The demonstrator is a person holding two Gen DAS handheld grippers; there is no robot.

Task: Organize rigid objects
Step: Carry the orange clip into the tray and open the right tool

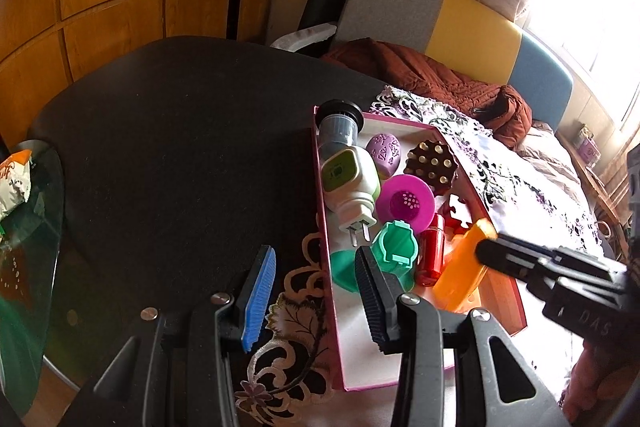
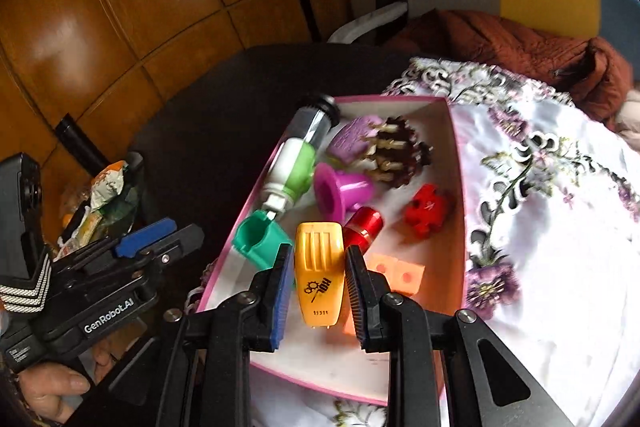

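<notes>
While the yellow toy (image 2: 319, 273) sits between the two pads, this is what I can see from where I stand.

Right gripper (image 2: 319, 291): its fingers press the yellow toy from both sides, so it has the toy pinched.

Yellow toy: low over the near end of the pink box (image 2: 456, 163), above the white floor inside. I cannot tell if it touches the floor.

Left gripper (image 1: 316, 297): its fingers are spread wide with nothing between them. It hangs over the near left wall of the box.

Already in the box: a white and green plug thing (image 1: 350, 183), a purple egg (image 1: 385, 153), a brown spiky disc (image 1: 432, 163), a pink cup (image 1: 406, 205), a green cup (image 1: 394, 253), a red tube (image 2: 362, 227), a red puzzle piece (image 2: 428, 209) and orange blocks (image 2: 396, 273).

Box place: on a flowery cloth (image 2: 532, 195) at the edge of a dark table (image 1: 180, 131).

Step in hand: I think the toy is being put into the box.

Next move: probably lower it into the bare spot near the front, then let go. The red tube and green cup are just beside it, so it should go down straight.
</notes>
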